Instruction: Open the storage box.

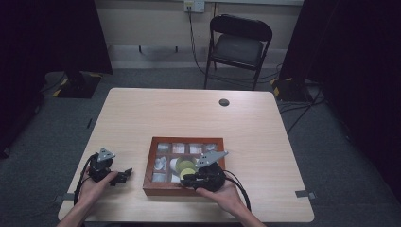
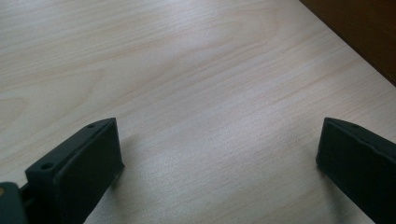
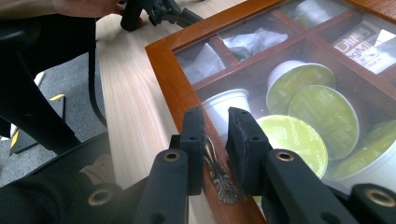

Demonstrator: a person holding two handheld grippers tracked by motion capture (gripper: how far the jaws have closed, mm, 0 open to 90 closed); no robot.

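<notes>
One box, four green-lidded pods, two grippers.

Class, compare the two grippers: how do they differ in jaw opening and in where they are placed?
The left gripper has its jaws wide apart over bare table; the right gripper has its jaws nearly shut around the wooden box's small metal handle. Left sits beside the box, right at its front edge. Both are black and hand-held.

The high view looks down from the 6 o'clock edge of the table. Both gripper views sit close to it; the right one shares the wooden box.
</notes>
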